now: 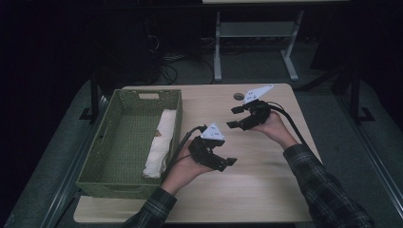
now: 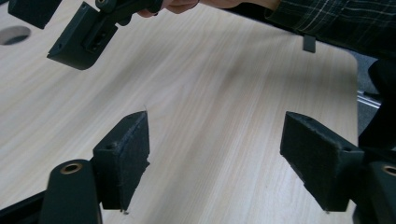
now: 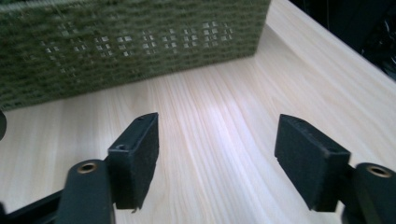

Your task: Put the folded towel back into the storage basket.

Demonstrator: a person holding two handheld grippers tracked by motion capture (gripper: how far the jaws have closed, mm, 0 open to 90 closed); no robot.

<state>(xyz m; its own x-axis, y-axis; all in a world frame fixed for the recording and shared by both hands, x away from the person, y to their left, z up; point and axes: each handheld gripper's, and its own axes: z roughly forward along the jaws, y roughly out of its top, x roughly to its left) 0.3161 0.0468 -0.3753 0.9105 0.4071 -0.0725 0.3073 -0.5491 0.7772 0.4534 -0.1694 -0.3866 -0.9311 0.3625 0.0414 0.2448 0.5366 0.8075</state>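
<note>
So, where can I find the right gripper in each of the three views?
High view: right gripper right of centre, over the wooden table.
Left gripper view: top left, beside the round hole.
Right gripper view: its open jaws rise from the bottom, toward the basket.
Shared landmark: the wooden table.

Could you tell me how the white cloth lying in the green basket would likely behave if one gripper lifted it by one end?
The cloth is loosely rolled with soft creases, so it would probably droop and unroll. It looks light. Lying along the basket wall, it might drag against the weave.
</note>
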